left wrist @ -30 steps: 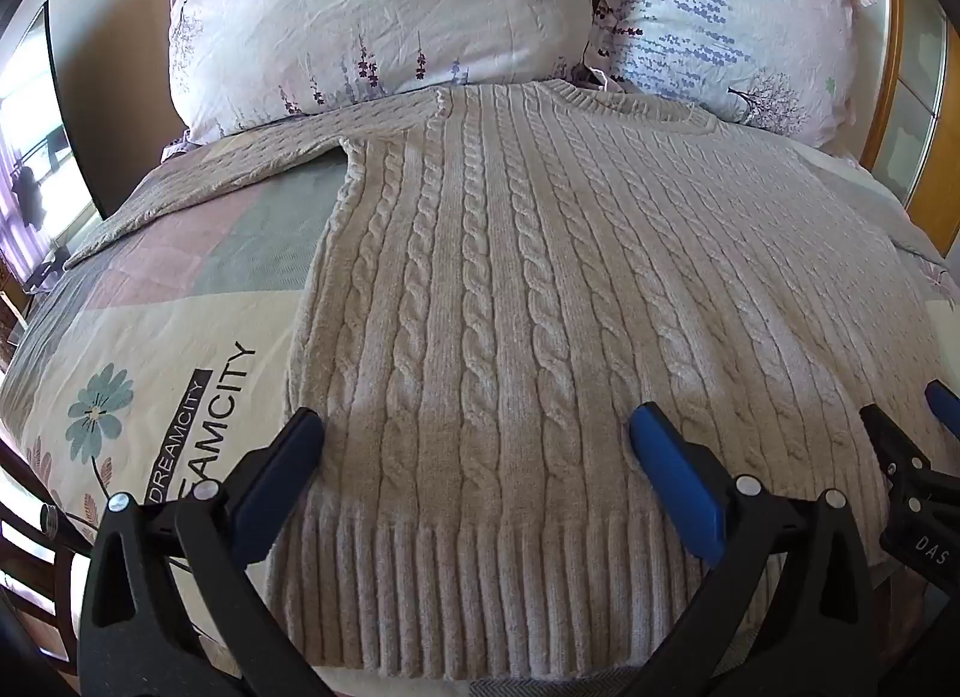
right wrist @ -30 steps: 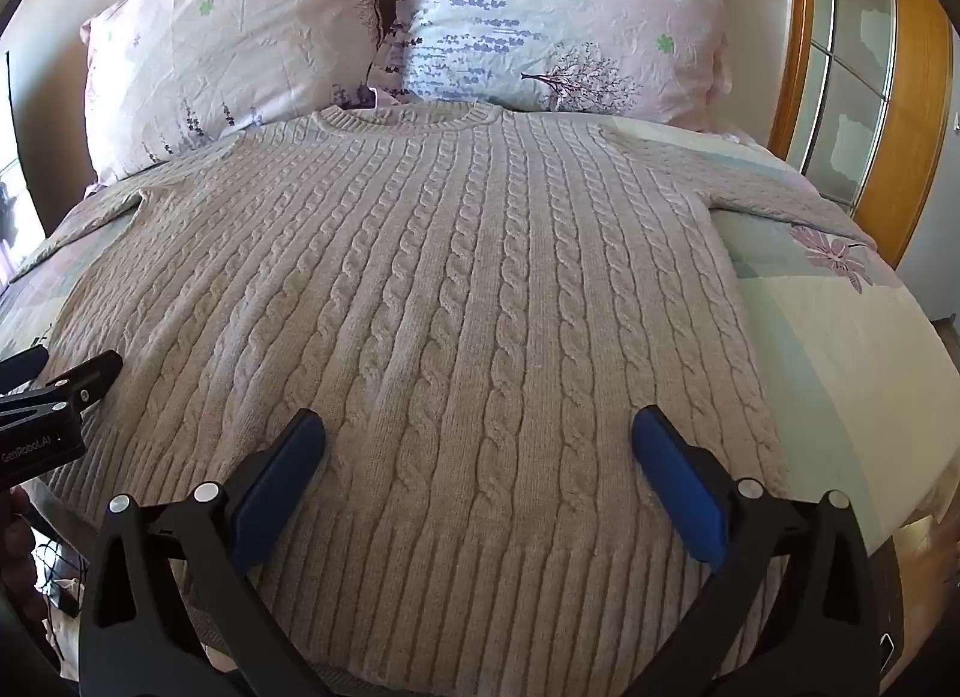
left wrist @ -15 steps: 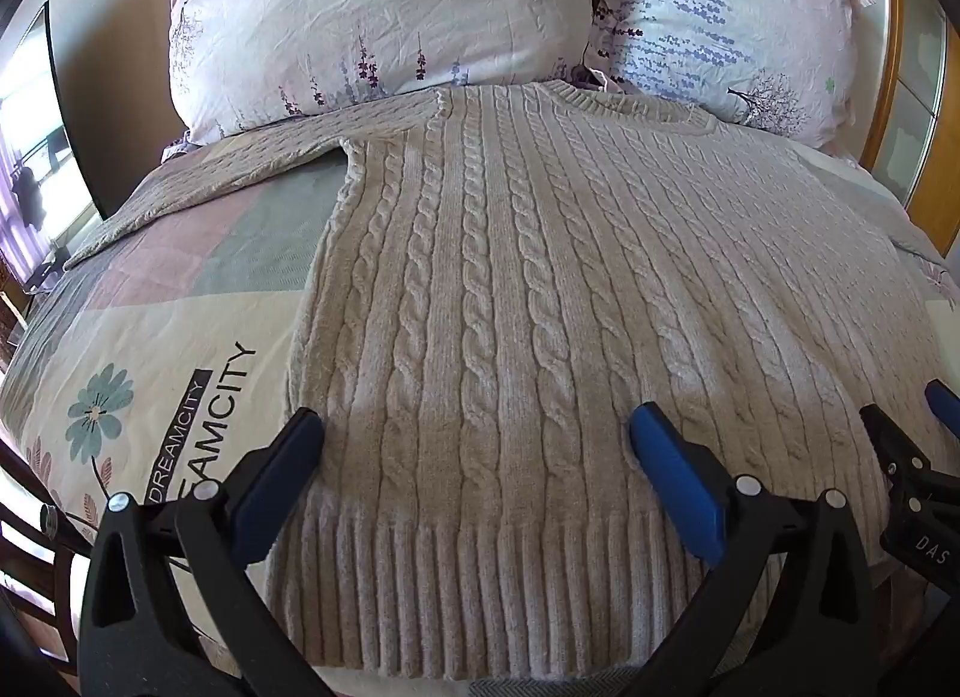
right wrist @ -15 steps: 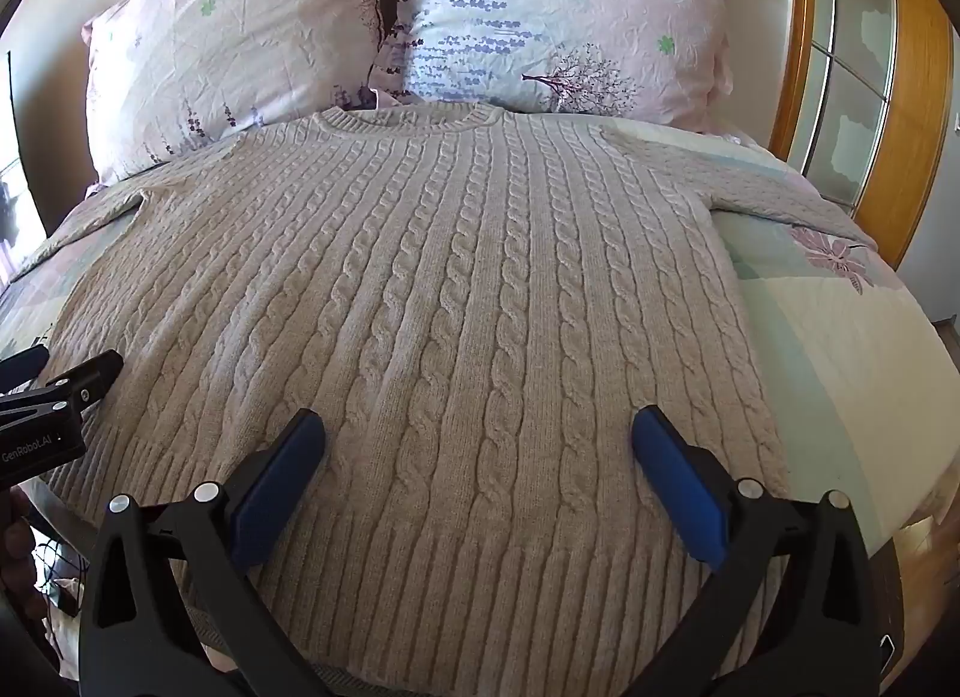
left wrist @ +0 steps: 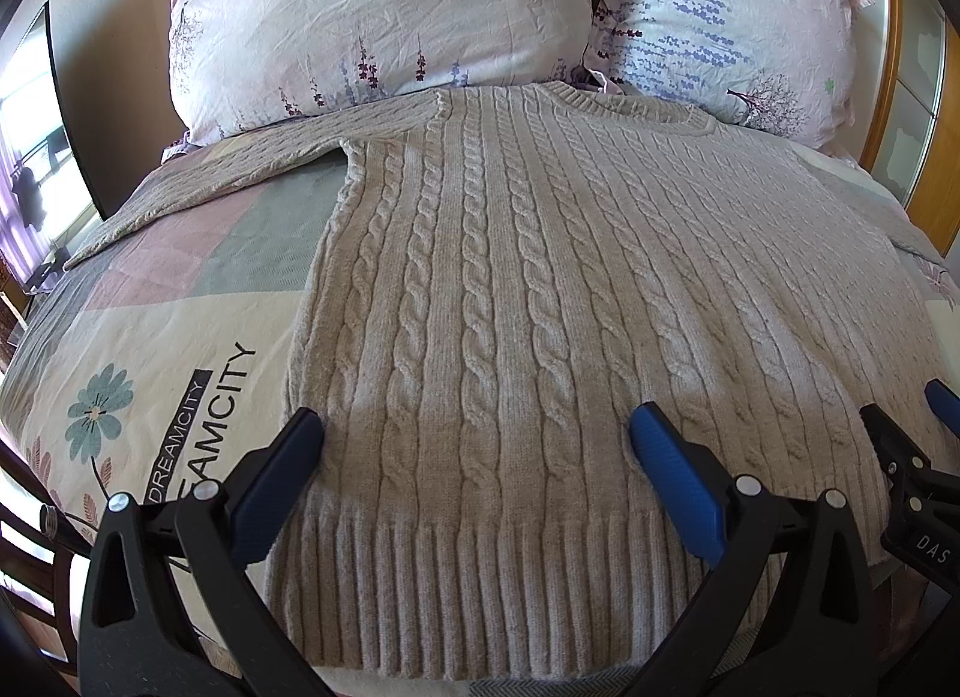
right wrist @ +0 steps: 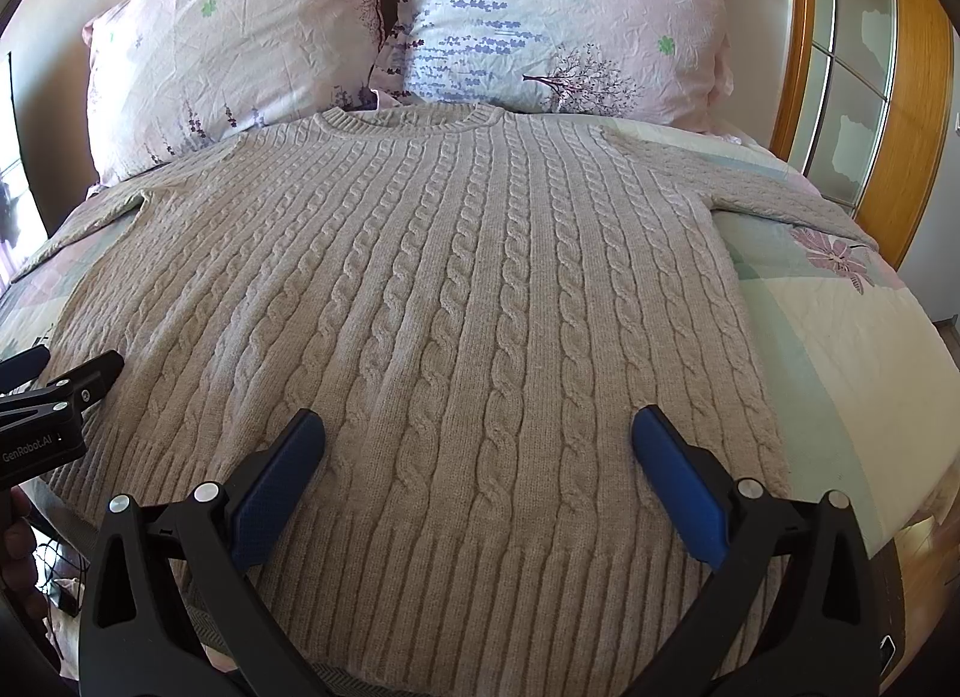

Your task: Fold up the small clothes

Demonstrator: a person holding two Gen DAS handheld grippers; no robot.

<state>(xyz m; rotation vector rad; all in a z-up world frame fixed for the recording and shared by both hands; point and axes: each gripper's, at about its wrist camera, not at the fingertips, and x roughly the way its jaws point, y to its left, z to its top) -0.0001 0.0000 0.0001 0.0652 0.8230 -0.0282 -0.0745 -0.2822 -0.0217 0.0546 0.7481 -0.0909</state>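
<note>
While my left gripper [left wrist: 474,433] and right gripper [right wrist: 477,433] hover with fingers spread above its ribbed hem, the beige cable-knit sweater [right wrist: 456,301] lies flat below two floral pillows [right wrist: 564,19].

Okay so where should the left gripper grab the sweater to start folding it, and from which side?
Probably the left sleeve. The sweater lies flat, face up, with that sleeve stretched out sideways over the quilt, clear of the body. Bring the open left gripper in from the outer left side, pinch the sleeve's thin edge near the cuff end, then carry it across the chest.
</note>
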